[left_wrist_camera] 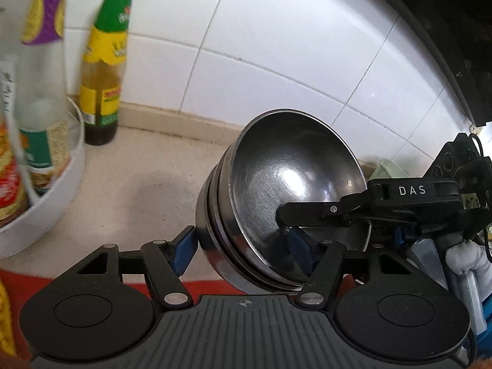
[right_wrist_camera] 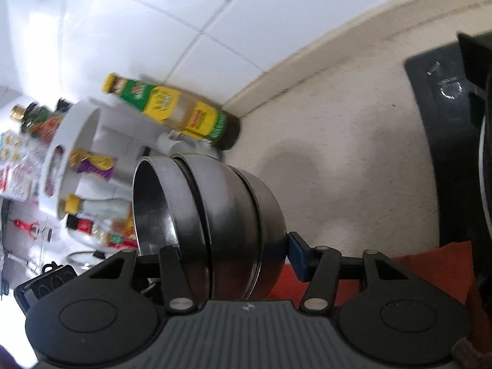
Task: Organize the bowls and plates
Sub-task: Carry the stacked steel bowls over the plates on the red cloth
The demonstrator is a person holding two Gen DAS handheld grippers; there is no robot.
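Note:
A nested stack of steel bowls (left_wrist_camera: 276, 196) is held tilted above the beige counter, its hollow facing right. My left gripper (left_wrist_camera: 243, 253) is shut on the stack, one blue pad outside the wall and one inside. My right gripper (left_wrist_camera: 284, 215) reaches in from the right with a black finger inside the top bowl. In the right wrist view the same stack of steel bowls (right_wrist_camera: 215, 215) lies on its side between the fingers of my right gripper (right_wrist_camera: 221, 255), which is shut on it.
A white round rack (left_wrist_camera: 58, 184) with sauce bottles stands at the left, a yellow-green bottle (left_wrist_camera: 104, 70) beside it against the tiled wall. A black stove top (right_wrist_camera: 442, 129) lies at the right. A red cloth (right_wrist_camera: 430, 264) lies at the counter's near edge.

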